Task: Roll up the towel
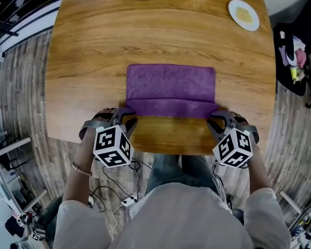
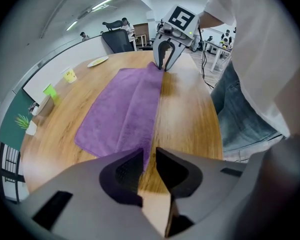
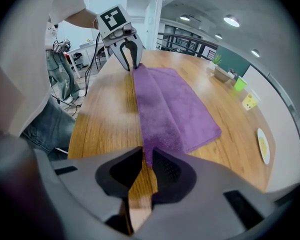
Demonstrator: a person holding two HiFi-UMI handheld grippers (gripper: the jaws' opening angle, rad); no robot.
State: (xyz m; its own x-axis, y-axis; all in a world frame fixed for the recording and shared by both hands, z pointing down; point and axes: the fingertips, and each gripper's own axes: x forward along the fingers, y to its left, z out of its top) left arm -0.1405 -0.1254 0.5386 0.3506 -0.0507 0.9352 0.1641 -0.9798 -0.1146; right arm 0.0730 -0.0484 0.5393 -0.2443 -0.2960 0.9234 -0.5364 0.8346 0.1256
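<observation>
While both narrow-set pairs of jaws pinch the near folded edge of the purple towel (image 1: 171, 84) at centre frame, watch out: if the left gripper (image 1: 127, 115) or the right gripper (image 1: 216, 117) loses its corner, the roll skews. The table (image 1: 88, 45) edge sits just below them. There's bare wood above, and the plate (image 1: 243, 14) is well apart at upper right.

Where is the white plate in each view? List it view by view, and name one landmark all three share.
Head view: the white plate is at the top right.
Left gripper view: it is at the upper left, past the far gripper's side of the towel.
Right gripper view: it is at the right edge, below the middle.
Shared landmark: the purple towel, near the middle of all three views.
</observation>
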